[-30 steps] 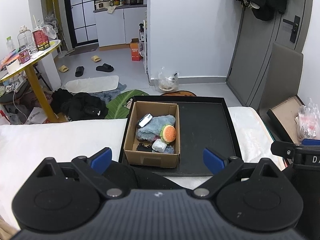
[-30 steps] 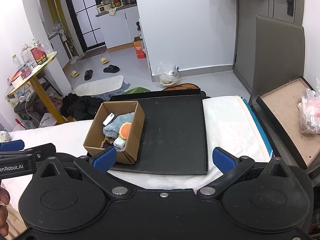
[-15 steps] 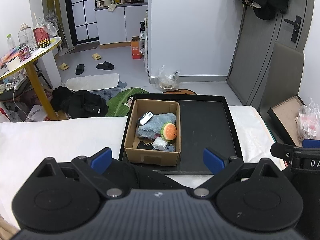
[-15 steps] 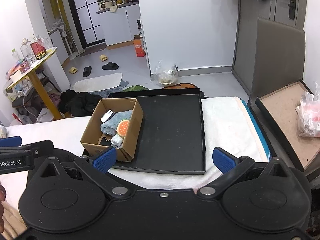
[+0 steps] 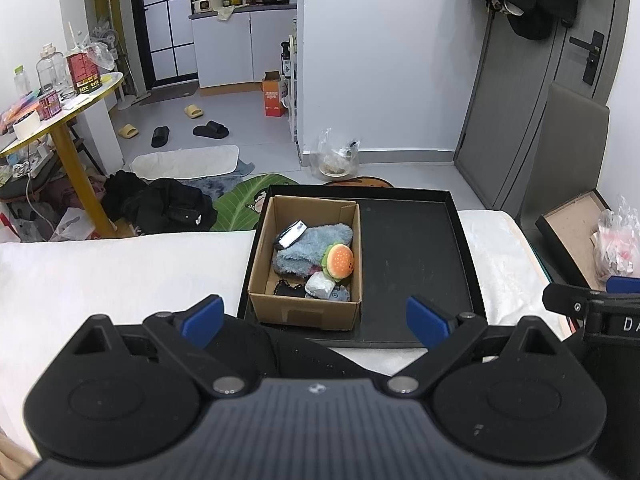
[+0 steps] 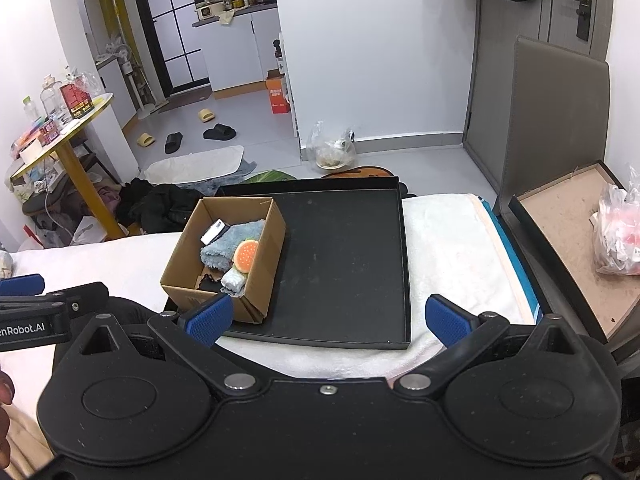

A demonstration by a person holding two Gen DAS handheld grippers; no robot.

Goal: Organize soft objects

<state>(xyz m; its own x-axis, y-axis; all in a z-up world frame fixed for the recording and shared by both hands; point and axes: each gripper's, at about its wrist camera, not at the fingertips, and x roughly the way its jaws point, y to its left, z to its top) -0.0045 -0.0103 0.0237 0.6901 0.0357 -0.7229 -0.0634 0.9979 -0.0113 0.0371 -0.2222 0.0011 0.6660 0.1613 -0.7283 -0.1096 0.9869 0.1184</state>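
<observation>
Soft items, namely blue fleece cloth [image 5: 316, 246], burger plush [image 5: 339, 261] and white bundle [image 5: 319, 286], all sit in cardboard box [image 5: 306, 316] on black tray [image 5: 416, 256]. Tray otherwise bare. Fits either sorted-in or awaiting unpacking. Left tool [image 5: 314, 316] and right tool [image 6: 326, 318] wide open, holding nothing.

Black item [image 5: 289, 290] under toys, unidentifiable

The cardboard box [image 5: 306, 312] is plain brown corrugated paper, matt. It sits in a black tray [image 5: 416, 264] with a smooth, faintly dusty finish. Inside lie a fluffy blue cloth [image 5: 308, 248] and a plush burger [image 5: 339, 261] (soft pile, orange top). The white towel [image 6: 448, 240] beneath looks like nubbly terry.
</observation>
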